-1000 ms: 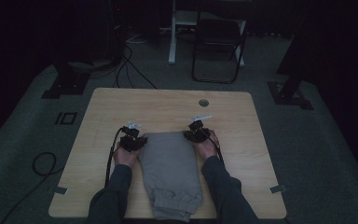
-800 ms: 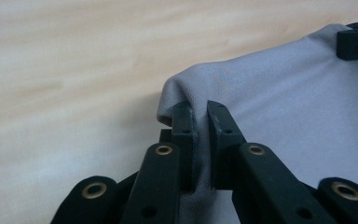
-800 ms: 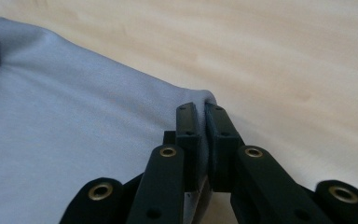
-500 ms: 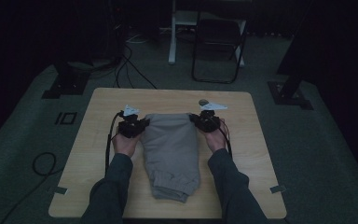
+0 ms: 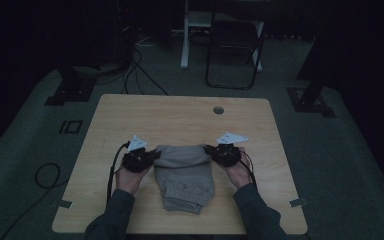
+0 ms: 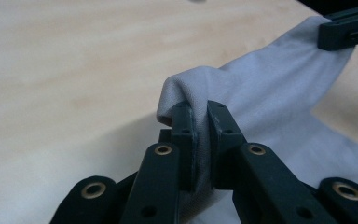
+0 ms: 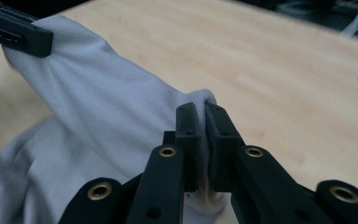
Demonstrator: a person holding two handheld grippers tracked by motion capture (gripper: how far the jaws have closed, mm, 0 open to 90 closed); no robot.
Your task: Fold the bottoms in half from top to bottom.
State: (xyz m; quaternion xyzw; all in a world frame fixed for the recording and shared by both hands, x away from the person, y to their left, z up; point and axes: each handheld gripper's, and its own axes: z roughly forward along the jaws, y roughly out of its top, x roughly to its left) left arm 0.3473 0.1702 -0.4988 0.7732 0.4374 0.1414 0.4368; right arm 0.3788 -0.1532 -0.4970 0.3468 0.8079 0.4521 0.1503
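Observation:
A grey garment (image 5: 185, 172) lies on the wooden table (image 5: 180, 115), its hem toward the person. My left gripper (image 5: 152, 154) is shut on its upper left corner, and my right gripper (image 5: 209, 149) is shut on the upper right corner. The upper edge is stretched between them and raised off the table. In the left gripper view the jaws (image 6: 200, 109) pinch a fold of the grey cloth (image 6: 270, 79), with the right gripper (image 6: 349, 28) at the far end. The right gripper view has its jaws (image 7: 201, 109) clamped on the cloth (image 7: 98, 93), and the left gripper (image 7: 14, 30) beyond.
A round cable hole (image 5: 218, 110) sits in the far part of the table. Tape marks (image 5: 297, 202) lie near the front corners. Behind the table stand a dark chair (image 5: 235, 45) and stands, with cables (image 5: 45, 175) on the floor.
Both grippers first carried the garment's upper edge away from the person, then brought it back toward the person, lifted. The visible garment is shorter now. Both grips held.

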